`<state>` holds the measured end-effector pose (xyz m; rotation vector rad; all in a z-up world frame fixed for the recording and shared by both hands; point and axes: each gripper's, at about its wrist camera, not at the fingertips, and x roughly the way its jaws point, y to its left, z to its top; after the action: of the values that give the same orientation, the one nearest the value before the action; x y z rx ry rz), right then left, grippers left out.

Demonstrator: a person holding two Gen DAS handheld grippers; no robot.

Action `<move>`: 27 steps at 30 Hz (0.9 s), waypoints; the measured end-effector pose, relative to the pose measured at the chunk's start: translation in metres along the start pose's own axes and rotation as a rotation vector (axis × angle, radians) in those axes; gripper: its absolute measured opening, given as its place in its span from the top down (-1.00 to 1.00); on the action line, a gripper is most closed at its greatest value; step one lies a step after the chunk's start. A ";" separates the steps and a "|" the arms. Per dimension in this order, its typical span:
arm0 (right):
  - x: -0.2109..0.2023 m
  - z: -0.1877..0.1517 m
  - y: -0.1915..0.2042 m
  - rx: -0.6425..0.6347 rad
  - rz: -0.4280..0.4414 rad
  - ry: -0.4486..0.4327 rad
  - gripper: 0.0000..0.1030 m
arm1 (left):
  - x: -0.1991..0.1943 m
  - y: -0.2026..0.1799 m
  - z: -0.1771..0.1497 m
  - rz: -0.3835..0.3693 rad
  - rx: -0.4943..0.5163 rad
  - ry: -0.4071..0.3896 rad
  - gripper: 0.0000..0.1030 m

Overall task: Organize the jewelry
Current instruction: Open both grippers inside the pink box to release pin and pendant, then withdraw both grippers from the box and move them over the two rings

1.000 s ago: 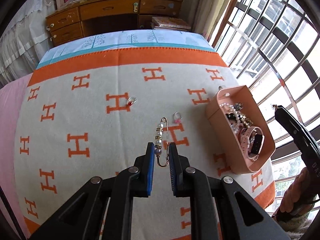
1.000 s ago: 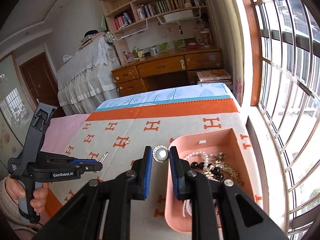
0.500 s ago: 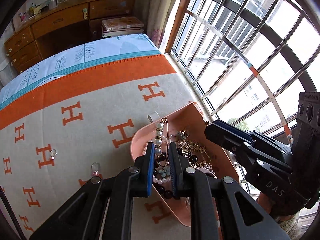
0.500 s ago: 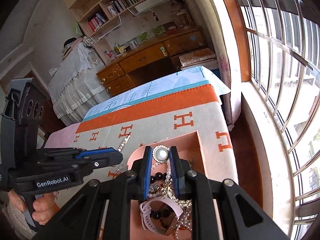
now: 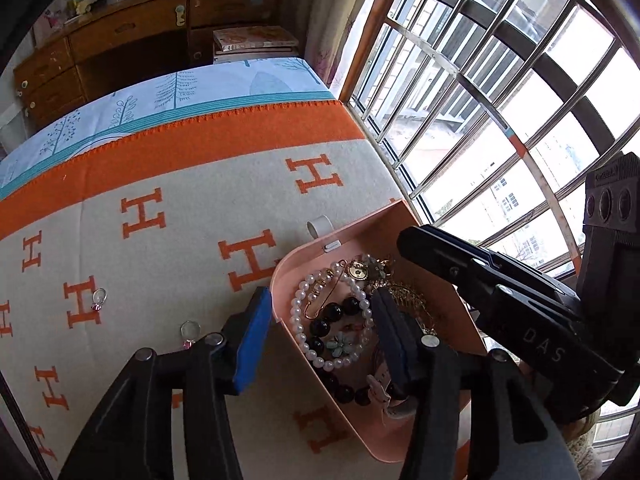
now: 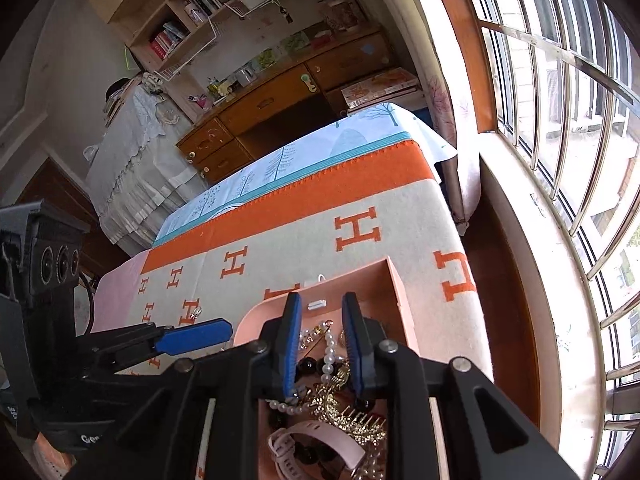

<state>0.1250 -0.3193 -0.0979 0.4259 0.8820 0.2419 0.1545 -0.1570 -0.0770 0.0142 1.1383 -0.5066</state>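
Your left gripper is spread wide over the pink tray, its fingers straddling the near wall; the gold safety pin lies between them on the pearl strand. Two rings sit left on the blanket.

Your right gripper gapes empty above the tray, the pearls directly between its fingers.

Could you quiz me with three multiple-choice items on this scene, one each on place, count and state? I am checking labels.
1. Where does the gold safety-pin brooch lie?
A. in the pink tray
B. on the blanket
C. between the jaws
2. How many small rings lie on the blanket?
A. none
B. two
C. five
3. How do the left gripper jaws stand?
A. clamped on pearls
B. open
C. shut empty

A: it rests among the pearl bracelet.
B: one ring, another ring.
B: a wide gap, nothing gripped.
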 end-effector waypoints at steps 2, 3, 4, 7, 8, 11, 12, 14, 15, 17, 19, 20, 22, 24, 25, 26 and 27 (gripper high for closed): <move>-0.003 -0.002 0.004 -0.007 -0.006 -0.008 0.59 | -0.008 0.003 -0.005 0.027 0.003 -0.027 -0.06; -0.005 -0.003 0.005 -0.008 -0.002 -0.011 0.59 | -0.012 0.004 -0.008 0.043 0.003 -0.039 -0.14; -0.007 -0.004 0.006 -0.007 0.002 -0.014 0.59 | -0.016 0.006 -0.011 0.059 0.004 -0.051 -0.17; -0.016 -0.011 0.008 -0.003 -0.004 -0.031 0.59 | -0.029 0.013 -0.023 0.119 0.012 -0.090 -0.23; -0.019 -0.014 0.009 -0.005 -0.005 -0.036 0.59 | -0.033 0.017 -0.027 0.134 0.009 -0.100 -0.25; -0.026 -0.024 0.013 -0.009 -0.013 -0.035 0.59 | -0.047 0.031 -0.040 0.172 -0.022 -0.131 -0.37; -0.028 -0.027 0.015 -0.009 -0.014 -0.032 0.59 | -0.052 0.036 -0.044 0.183 -0.032 -0.142 -0.41; -0.031 -0.034 0.020 -0.015 -0.024 -0.031 0.59 | -0.060 0.045 -0.052 0.205 -0.049 -0.158 -0.44; -0.032 -0.037 0.023 -0.025 -0.032 -0.031 0.59 | -0.064 0.048 -0.055 0.214 -0.056 -0.162 -0.48; -0.033 -0.042 0.031 -0.050 -0.046 -0.028 0.59 | -0.071 0.055 -0.062 0.225 -0.068 -0.169 -0.51; -0.035 -0.047 0.041 -0.074 -0.047 -0.025 0.59 | -0.078 0.060 -0.067 0.230 -0.075 -0.176 -0.53; -0.036 -0.048 0.046 -0.084 -0.044 -0.024 0.59 | -0.082 0.060 -0.069 0.233 -0.078 -0.182 -0.55; -0.039 -0.050 0.057 -0.104 -0.040 -0.027 0.59 | -0.091 0.064 -0.073 0.241 -0.083 -0.204 -0.60; -0.042 -0.051 0.069 -0.129 -0.037 -0.035 0.59 | -0.103 0.066 -0.077 0.253 -0.089 -0.231 -0.70; -0.044 -0.051 0.076 -0.143 -0.035 -0.038 0.59 | -0.109 0.067 -0.078 0.256 -0.092 -0.245 -0.72; -0.045 -0.050 0.083 -0.157 -0.032 -0.039 0.59 | -0.116 0.069 -0.080 0.258 -0.095 -0.259 -0.74; -0.047 -0.050 0.089 -0.171 -0.029 -0.042 0.59 | -0.123 0.071 -0.082 0.259 -0.099 -0.273 -0.74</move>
<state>0.0540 -0.2446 -0.0528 0.2585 0.8187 0.2782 0.0726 -0.0259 -0.0228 0.0064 0.8771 -0.2127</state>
